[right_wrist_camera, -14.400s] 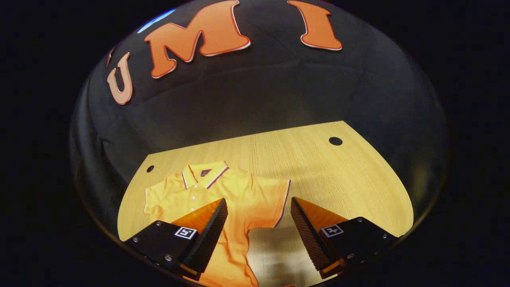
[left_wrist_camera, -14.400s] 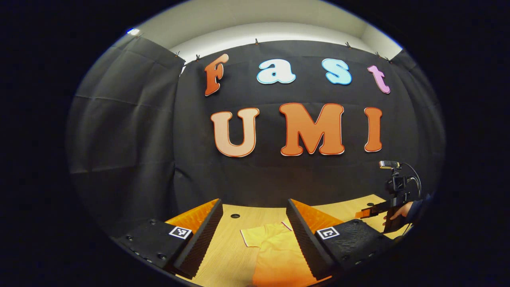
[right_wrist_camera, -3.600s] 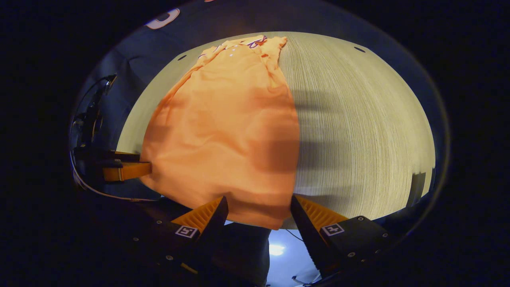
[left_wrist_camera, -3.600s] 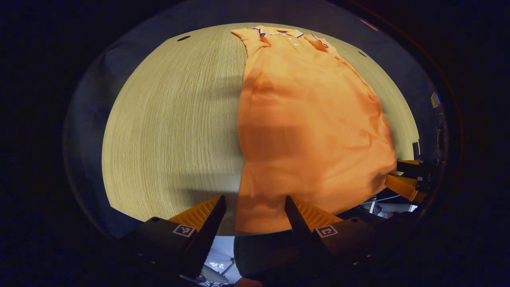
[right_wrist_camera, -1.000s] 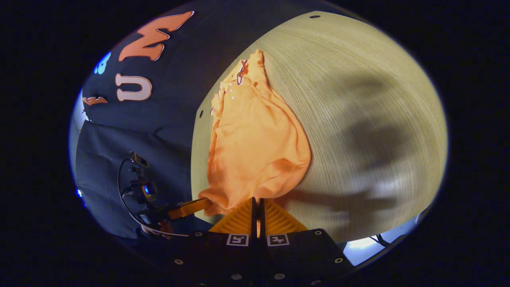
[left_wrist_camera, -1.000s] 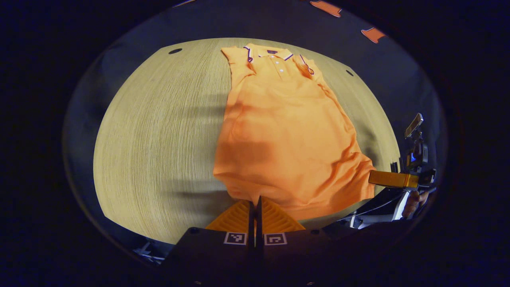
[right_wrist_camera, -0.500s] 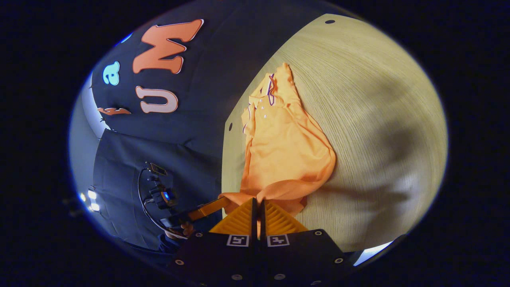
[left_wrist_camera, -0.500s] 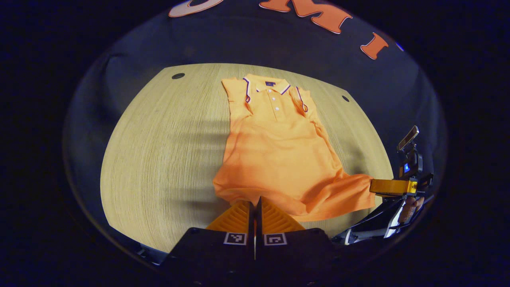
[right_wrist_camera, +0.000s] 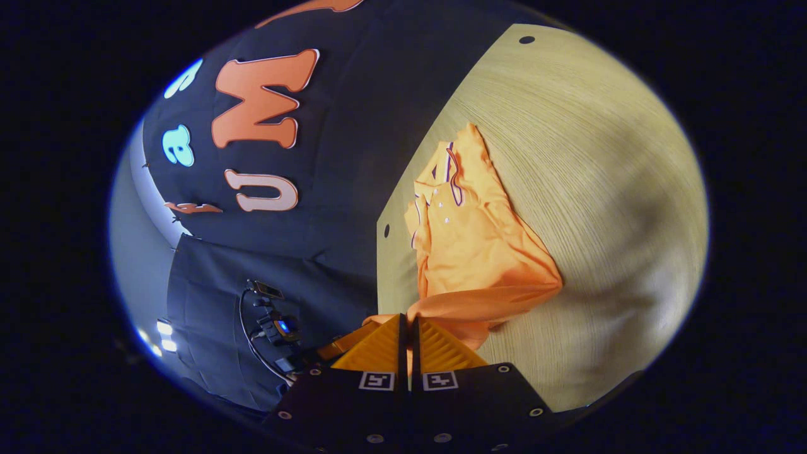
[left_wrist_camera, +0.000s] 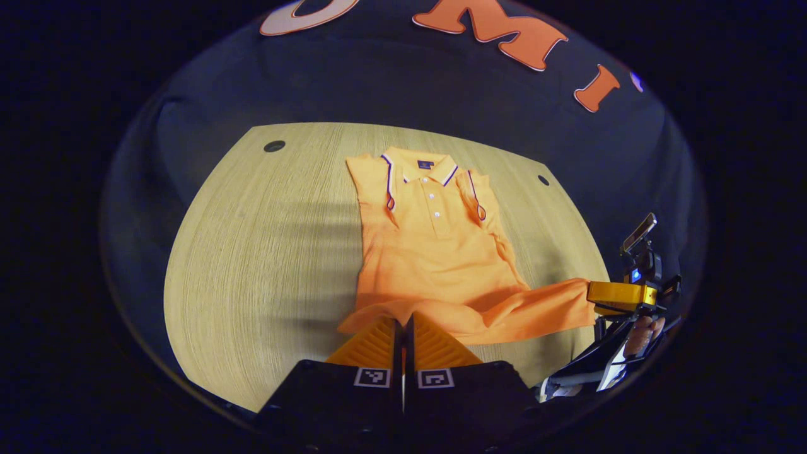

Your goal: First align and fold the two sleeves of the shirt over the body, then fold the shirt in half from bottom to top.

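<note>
An orange polo shirt [left_wrist_camera: 435, 252] lies on the wooden table [left_wrist_camera: 265, 239], collar at the far side, both sleeves folded in over the body. Its bottom hem is lifted off the table. My left gripper [left_wrist_camera: 403, 325] is shut on the hem's left corner. In the left gripper view the right gripper [left_wrist_camera: 621, 295] holds the other corner at the right, with a hand under it. In the right gripper view the shirt [right_wrist_camera: 479, 252] runs away from the right gripper [right_wrist_camera: 406, 321], shut on the hem; the left gripper [right_wrist_camera: 343, 343] shows just left of it.
The table [right_wrist_camera: 599, 189] has small round holes near its far corners [left_wrist_camera: 274, 145] [left_wrist_camera: 543, 180]. Black cloth walls close the booth behind and to the sides. Bare wood lies to the left of the shirt and beyond its collar.
Both grippers have carried the hem farther up and toward the collar. The lower part of the shirt now hangs as a fold over the body, and less of the body lies flat.
</note>
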`<state>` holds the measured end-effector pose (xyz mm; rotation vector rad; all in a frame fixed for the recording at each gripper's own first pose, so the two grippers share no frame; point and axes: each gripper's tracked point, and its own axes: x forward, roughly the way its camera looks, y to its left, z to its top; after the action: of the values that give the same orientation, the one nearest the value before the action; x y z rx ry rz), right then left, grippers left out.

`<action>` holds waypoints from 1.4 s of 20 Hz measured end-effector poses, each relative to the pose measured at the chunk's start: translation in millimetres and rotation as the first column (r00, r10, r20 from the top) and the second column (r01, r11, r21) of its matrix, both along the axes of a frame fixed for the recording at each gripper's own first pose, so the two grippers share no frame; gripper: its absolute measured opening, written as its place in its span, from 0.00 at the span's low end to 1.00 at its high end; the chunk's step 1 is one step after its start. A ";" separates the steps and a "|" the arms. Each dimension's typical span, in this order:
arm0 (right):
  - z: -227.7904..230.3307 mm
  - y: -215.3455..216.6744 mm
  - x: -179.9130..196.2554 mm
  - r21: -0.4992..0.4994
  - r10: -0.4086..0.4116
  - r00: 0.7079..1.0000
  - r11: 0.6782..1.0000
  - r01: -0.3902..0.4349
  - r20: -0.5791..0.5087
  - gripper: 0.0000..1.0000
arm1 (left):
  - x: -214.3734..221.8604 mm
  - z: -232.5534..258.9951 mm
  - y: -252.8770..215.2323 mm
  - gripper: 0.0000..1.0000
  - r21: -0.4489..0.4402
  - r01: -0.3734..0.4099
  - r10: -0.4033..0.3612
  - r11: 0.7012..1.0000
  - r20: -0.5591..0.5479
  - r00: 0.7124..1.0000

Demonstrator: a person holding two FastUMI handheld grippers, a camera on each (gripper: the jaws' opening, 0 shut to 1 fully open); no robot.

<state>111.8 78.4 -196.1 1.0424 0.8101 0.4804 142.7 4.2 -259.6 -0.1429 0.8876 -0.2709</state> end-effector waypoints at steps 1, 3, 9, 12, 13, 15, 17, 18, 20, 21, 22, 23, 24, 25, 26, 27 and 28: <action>4.4 -0.7 6.6 -0.003 -0.004 1.000 1.000 0.004 0.009 0.02 | 12.3 3.6 2.8 0.01 0.003 -0.001 0.001 1.000 0.007 1.000; 14.3 -4.2 26.2 -0.006 -0.027 0.999 1.000 0.027 0.025 0.02 | 35.2 12.6 3.4 0.02 0.000 0.015 -0.015 1.000 0.033 0.999; 25.7 -12.0 101.7 -0.018 -0.109 0.993 0.994 0.110 0.034 0.02 | 103.8 23.7 3.0 0.01 -0.020 0.052 -0.051 0.998 0.055 0.997; 24.0 -13.2 133.7 -0.022 -0.145 0.989 0.989 0.145 0.017 0.02 | 136.3 25.0 8.0 0.02 -0.027 0.066 -0.064 0.997 0.049 0.997; 21.3 -12.8 141.8 -0.030 -0.148 0.989 0.988 0.148 0.012 0.02 | 146.4 24.4 9.6 0.01 -0.030 0.065 -0.064 0.997 0.048 0.997; 17.9 -14.4 162.8 -0.046 -0.162 0.987 0.986 0.162 0.005 0.02 | 168.9 25.5 8.1 0.01 -0.045 0.067 -0.065 0.997 0.050 0.997; 16.8 -16.2 183.8 -0.051 -0.173 0.985 0.984 0.173 -0.002 0.02 | 189.4 25.4 11.7 0.01 -0.046 0.070 -0.068 0.996 0.058 0.996; 14.1 -16.4 194.7 -0.061 -0.177 0.984 0.982 0.176 -0.006 0.02 | 200.3 23.5 12.8 0.01 -0.040 0.077 -0.074 0.996 0.058 0.996; 6.5 -17.7 216.5 -0.088 -0.177 0.984 0.980 0.176 -0.011 0.02 | 224.6 14.6 12.4 0.01 -0.040 0.078 -0.076 0.996 0.048 0.996; 1.0 -19.5 226.2 -0.108 -0.180 0.984 0.978 0.177 -0.015 0.02 | 234.4 10.1 10.4 0.01 -0.053 0.076 -0.074 0.996 0.038 0.997; -4.6 -21.2 235.6 -0.123 -0.180 0.983 0.977 0.176 -0.023 0.02 | 245.0 5.3 9.4 0.01 -0.063 0.074 -0.073 0.995 0.029 0.997; -8.3 -23.9 244.6 -0.134 -0.186 0.982 0.974 0.181 -0.029 0.02 | 255.3 0.8 9.9 0.01 -0.067 0.076 -0.075 0.995 0.021 0.997; -12.0 -26.8 253.9 -0.142 -0.195 0.980 0.972 0.188 -0.033 0.02 | 265.4 -3.8 10.4 0.01 -0.065 0.078 -0.077 0.995 0.023 0.997; -13.9 -29.0 263.4 -0.142 -0.205 0.978 0.970 0.198 -0.036 0.02 | 275.8 -8.2 10.5 0.01 -0.060 0.082 -0.081 0.995 0.026 0.996; -15.4 -31.5 273.5 -0.141 -0.216 0.975 0.968 0.208 -0.043 0.02 | 285.0 -13.0 12.4 0.01 -0.055 0.077 -0.076 0.995 0.027 0.997; -17.6 -33.1 282.2 -0.141 -0.225 0.973 0.966 0.217 -0.046 0.02 | 290.2 -15.0 13.8 0.01 -0.063 0.072 -0.070 0.995 0.029 0.997; -20.3 -34.2 291.9 -0.146 -0.230 0.972 0.964 0.221 -0.048 0.02 | 298.1 -17.6 14.9 0.01 -0.075 0.063 -0.061 0.995 0.032 0.998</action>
<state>403.7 44.2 -216.3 1.0093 0.7595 0.1933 440.9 19.1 -277.1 -0.1813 0.8539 -0.3638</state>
